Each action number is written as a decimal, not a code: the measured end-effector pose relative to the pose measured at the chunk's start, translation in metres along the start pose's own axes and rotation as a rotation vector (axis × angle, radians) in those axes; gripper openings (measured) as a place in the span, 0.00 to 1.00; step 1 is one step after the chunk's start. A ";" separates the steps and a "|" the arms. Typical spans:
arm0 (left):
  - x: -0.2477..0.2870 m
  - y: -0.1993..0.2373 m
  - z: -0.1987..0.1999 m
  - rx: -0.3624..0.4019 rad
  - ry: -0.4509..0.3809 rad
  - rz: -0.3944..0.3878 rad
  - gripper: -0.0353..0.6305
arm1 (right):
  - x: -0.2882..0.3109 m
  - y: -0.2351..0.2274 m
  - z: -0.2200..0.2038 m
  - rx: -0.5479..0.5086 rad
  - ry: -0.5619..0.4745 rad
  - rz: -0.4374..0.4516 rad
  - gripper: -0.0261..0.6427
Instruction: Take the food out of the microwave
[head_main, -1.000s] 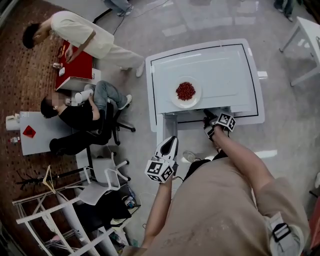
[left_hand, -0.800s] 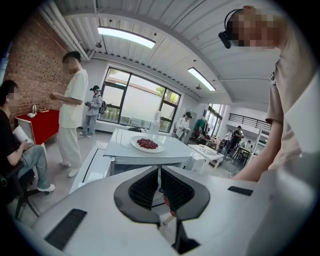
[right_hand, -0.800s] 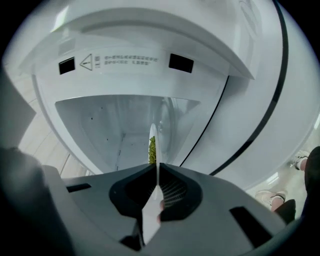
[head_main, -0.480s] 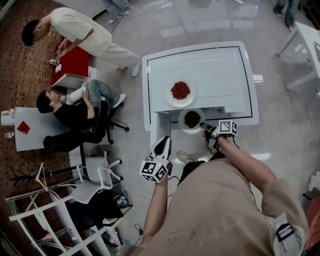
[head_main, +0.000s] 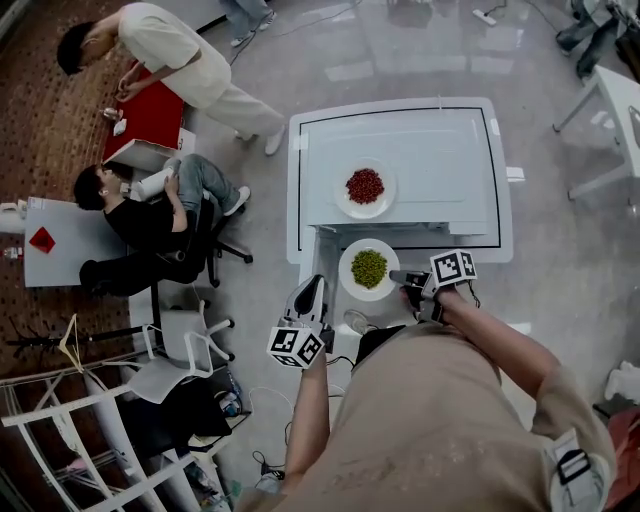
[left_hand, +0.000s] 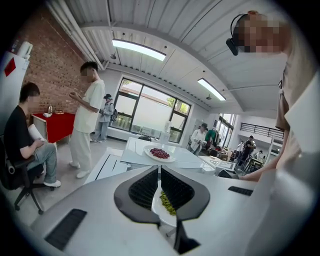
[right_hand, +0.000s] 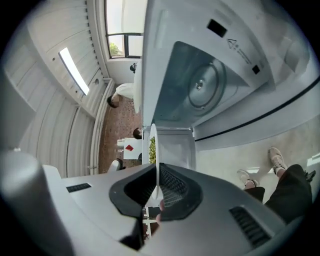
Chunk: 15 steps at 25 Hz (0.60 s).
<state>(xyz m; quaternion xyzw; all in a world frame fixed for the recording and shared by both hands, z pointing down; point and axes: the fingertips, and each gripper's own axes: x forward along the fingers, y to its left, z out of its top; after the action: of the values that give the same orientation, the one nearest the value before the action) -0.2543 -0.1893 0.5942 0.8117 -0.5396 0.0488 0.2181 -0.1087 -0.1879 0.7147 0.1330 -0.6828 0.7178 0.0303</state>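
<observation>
1. Gripping the right rim of the plate of green food (head_main: 369, 269), the right gripper (head_main: 402, 277) holds it level just on the near side of the white microwave (head_main: 425, 130).
2. The left gripper (head_main: 311, 290) hangs to the near left of that plate, not touching it, its jaws pressed together on nothing.
3. A plate of red food (head_main: 365, 187) rests on top of the microwave.

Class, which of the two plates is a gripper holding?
The plate of green food: the right gripper is shut on its rim, in front of the microwave. The plate of red food sits untouched on top of the microwave.
</observation>
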 end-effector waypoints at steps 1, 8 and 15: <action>-0.003 0.003 0.003 -0.002 -0.010 0.008 0.06 | 0.000 0.011 -0.001 -0.012 0.009 0.011 0.07; -0.022 0.020 0.031 -0.027 -0.088 0.053 0.06 | 0.000 0.085 0.012 -0.074 0.001 0.091 0.07; -0.027 0.013 0.068 -0.005 -0.154 0.033 0.06 | -0.008 0.134 0.034 -0.132 -0.022 0.111 0.07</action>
<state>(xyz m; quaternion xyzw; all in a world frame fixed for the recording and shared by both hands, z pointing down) -0.2877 -0.1976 0.5287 0.8036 -0.5681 -0.0118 0.1771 -0.1263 -0.2293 0.5841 0.1004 -0.7352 0.6703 -0.0083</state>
